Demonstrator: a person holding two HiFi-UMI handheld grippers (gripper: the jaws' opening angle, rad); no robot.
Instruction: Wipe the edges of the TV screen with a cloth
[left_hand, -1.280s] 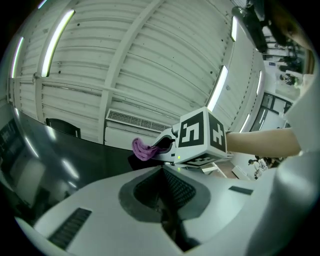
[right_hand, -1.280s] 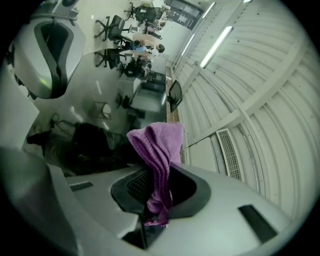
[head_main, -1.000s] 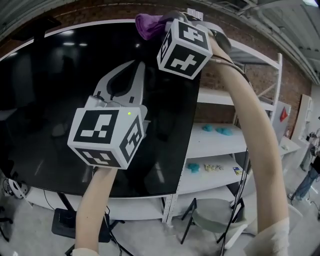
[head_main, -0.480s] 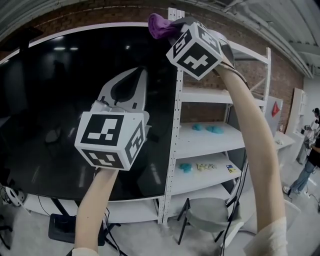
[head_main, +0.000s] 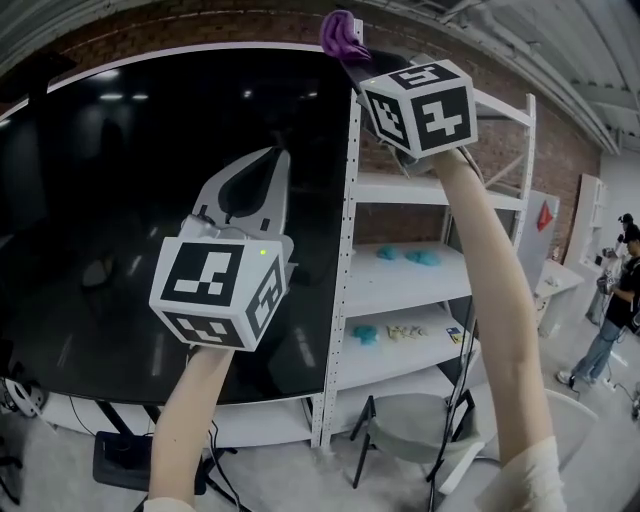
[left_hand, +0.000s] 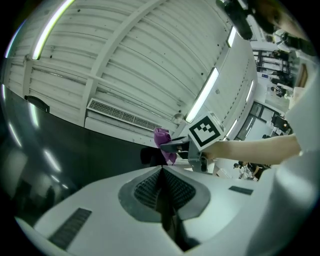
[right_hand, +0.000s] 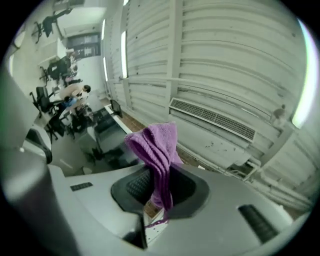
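Purple cloth (head_main: 338, 32) clamped in right gripper (head_main: 352, 58), held at TV screen (head_main: 150, 200) top-right corner, upper centre, for edge wiping; left gripper (head_main: 272, 160) jaws together, empty, kept lower left.

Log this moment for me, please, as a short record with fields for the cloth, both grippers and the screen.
TV screen: dark, reflecting ceiling lights
right gripper: raised, shut on the cloth
cloth: purple, at the TV screen's top right corner
left gripper: shut, empty, held lower in front of the TV screen
shelf rack: white, just right of the TV screen
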